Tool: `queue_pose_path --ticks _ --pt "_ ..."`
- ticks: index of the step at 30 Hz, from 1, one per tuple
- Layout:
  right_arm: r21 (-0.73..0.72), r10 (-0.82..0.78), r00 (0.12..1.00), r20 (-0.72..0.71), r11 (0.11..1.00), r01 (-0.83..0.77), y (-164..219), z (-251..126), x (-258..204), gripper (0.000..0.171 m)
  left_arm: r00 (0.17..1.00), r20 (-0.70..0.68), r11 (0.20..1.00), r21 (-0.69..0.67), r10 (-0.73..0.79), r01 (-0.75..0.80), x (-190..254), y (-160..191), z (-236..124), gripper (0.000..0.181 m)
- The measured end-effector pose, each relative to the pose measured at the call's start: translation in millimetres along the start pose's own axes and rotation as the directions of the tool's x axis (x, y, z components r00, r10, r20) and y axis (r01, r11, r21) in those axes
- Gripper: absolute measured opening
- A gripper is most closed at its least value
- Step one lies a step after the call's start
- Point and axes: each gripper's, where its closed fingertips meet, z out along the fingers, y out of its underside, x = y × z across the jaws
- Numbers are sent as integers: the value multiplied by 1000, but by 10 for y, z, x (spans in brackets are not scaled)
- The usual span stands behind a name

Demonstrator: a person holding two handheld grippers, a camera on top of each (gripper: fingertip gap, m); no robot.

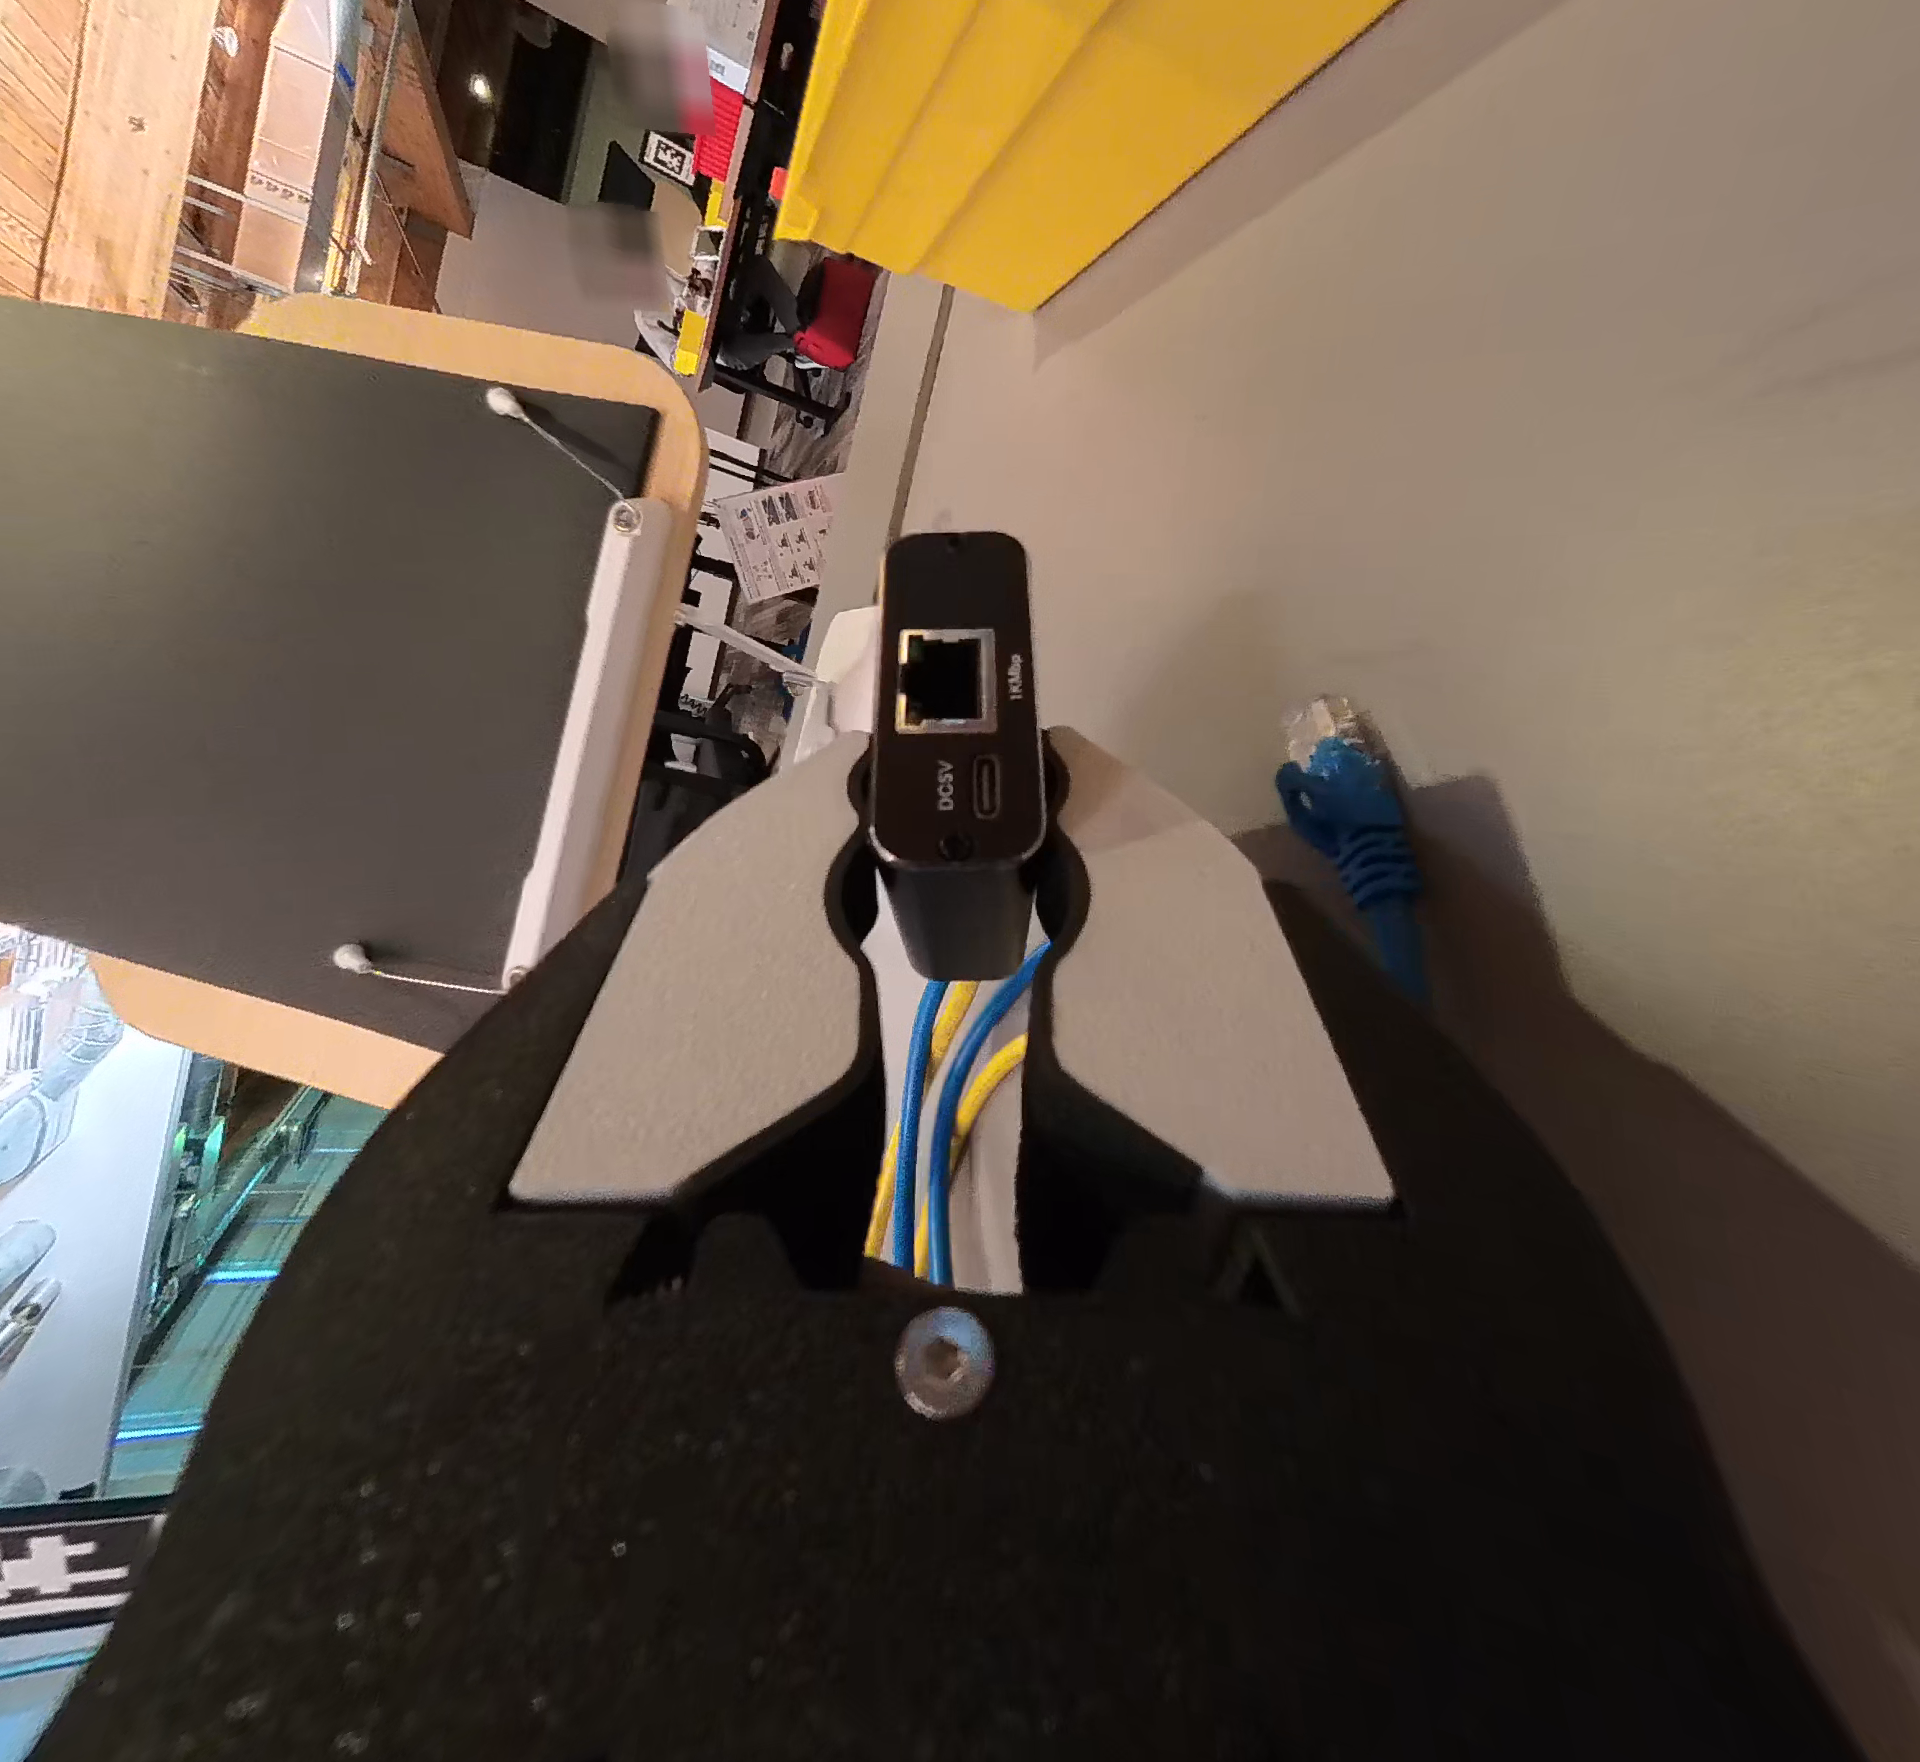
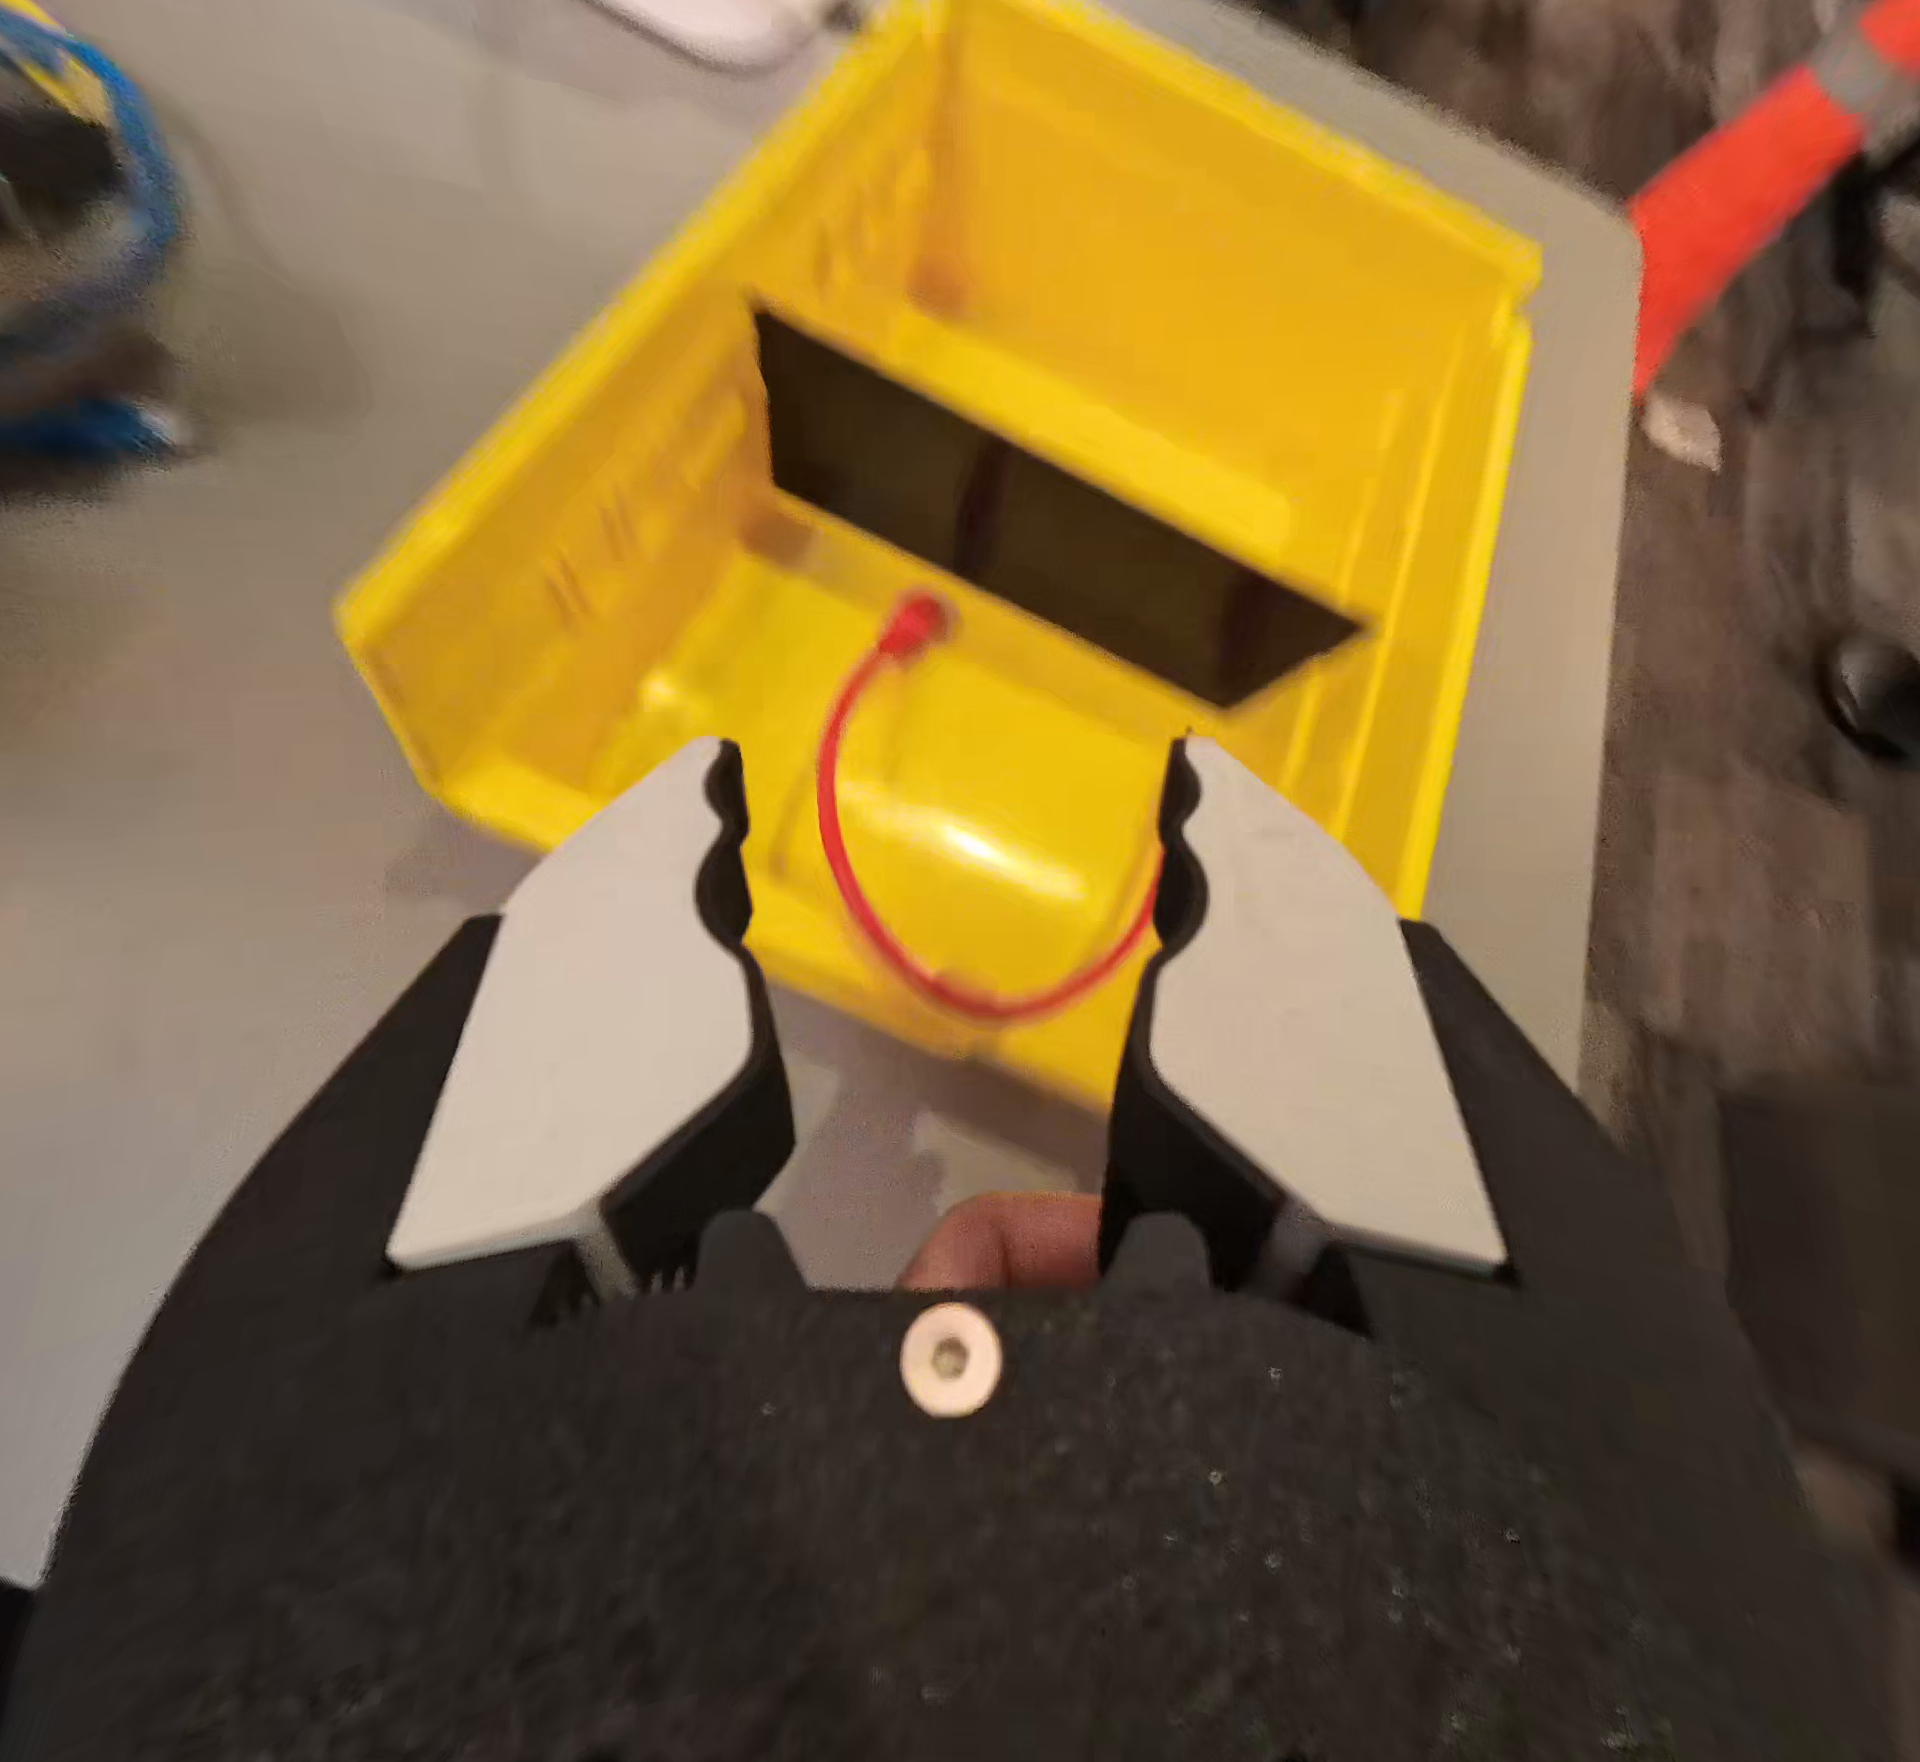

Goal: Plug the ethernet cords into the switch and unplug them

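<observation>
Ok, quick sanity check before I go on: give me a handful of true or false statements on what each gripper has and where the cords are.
1. The left gripper is shut on the black switch. True.
2. A cord is plugged into the switch's end port that faces the camera. False: that port is empty.
3. The right gripper holds the red cord. False: its fingers are apart with nothing between them, above the yellow bin.
4. The red cord lies inside the yellow bin. True.
5. A loose blue cord plug lies on the table beside the left gripper. True.
</observation>
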Motion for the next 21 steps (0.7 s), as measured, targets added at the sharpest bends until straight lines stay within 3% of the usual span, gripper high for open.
queue_pose_path --ticks 3,7,14,16,19,21 --pt "-53 78 992 -98 995 -83 523 10 -85 82 1000 12 1000 7 5 -5 -24 -29 -19 26" --pt "-28 158 979 -130 986 -162 735 107 -181 70 1000 4 1000 17 8 -8 16 -68 -26 26" --pt "-6 239 971 31 971 -239 517 275 -382 66 1000 -8 1000 9 -3 3 32 -32 -8 26" --pt "-13 218 976 12 976 -218 497 289 -336 66 1000 -3 1000 7 -6 6 11 -19 -9 26" --pt "22 203 978 -42 979 -203 398 153 -221 62 999 -7 999 19 -45 45 -29 -18 -21 26" --pt "121 226 974 8 967 -225 187 -15 -295 54 996 -11 994 58 -88 89 -95 -72 -65 26"
